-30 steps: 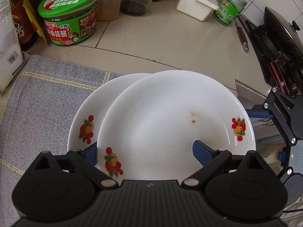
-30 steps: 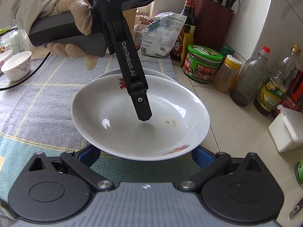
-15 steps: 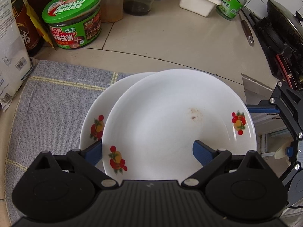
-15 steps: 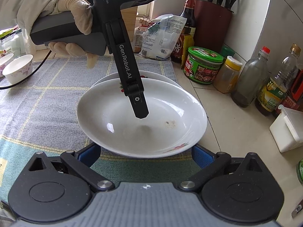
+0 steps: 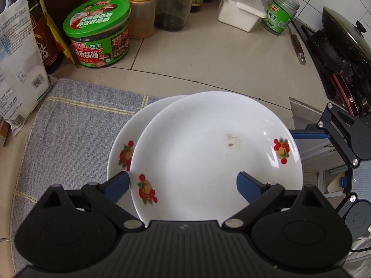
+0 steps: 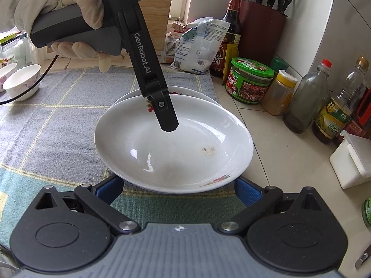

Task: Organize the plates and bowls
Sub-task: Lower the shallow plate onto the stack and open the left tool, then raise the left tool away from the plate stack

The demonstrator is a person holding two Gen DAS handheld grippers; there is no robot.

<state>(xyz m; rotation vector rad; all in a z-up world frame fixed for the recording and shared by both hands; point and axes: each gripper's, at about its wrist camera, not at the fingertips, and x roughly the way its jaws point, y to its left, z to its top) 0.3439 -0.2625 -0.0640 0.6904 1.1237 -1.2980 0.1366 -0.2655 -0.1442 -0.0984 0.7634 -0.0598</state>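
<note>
Two white plates with fruit decals lie on a grey cloth. The top plate (image 5: 208,153) (image 6: 174,148) rests offset on the lower plate (image 5: 120,143) (image 6: 183,91). My left gripper (image 5: 182,178) hovers over them pointing steeply down, its jaws opening and pressing on nothing. One blue finger is over the lower plate's rim and the other over the top plate's inside. In the right wrist view its black finger (image 6: 162,108) hangs just above the top plate. My right gripper (image 6: 178,183) stands open at the top plate's near rim. Small white bowls (image 6: 22,82) sit far left.
Jars and bottles line the counter behind the cloth: a green-lidded jar (image 5: 97,32), a yellow-capped jar (image 5: 141,11), a white box (image 5: 241,9), dark bottles (image 6: 306,99). A stove with a wok (image 5: 343,39) is at the right. A bag (image 6: 199,46) and a knife block (image 6: 262,23) stand at the back.
The left gripper has lifted slightly off the top plate's middle and tilted, so more of the counter shows. The top plate has shifted a little away from the right gripper.
</note>
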